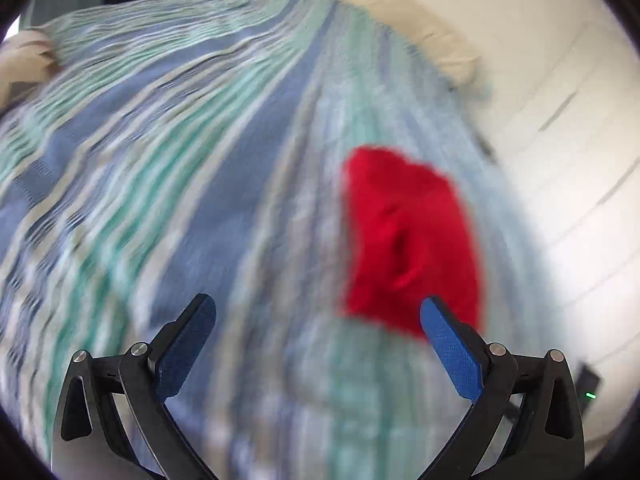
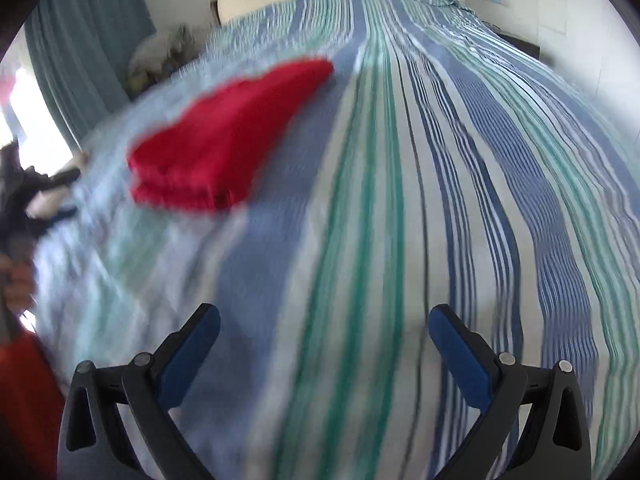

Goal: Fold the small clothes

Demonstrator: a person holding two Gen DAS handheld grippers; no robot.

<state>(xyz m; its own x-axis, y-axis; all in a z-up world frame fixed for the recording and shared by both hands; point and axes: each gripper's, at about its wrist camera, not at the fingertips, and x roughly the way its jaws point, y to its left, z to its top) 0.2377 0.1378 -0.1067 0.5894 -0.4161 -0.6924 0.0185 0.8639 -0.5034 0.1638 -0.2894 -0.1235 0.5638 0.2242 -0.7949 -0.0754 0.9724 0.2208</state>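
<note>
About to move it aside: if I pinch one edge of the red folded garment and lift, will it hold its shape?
Probably not. The red garment looks like soft cloth in stacked layers, so lifted by one edge it would likely droop and unfold. It seems light for its size. Pushed across the striped bedspread, it would more likely bunch than slide. Both views are blurred.

Red garment (image 2: 224, 136), blue-green-white striped bedspread (image 2: 400, 200)

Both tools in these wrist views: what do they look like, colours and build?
The left tool and right tool match: black plastic linkage arms with round silver pins at the joints, each finger faced with a textured blue pad. No cables or sleeves show; the rest is blurred.
</note>
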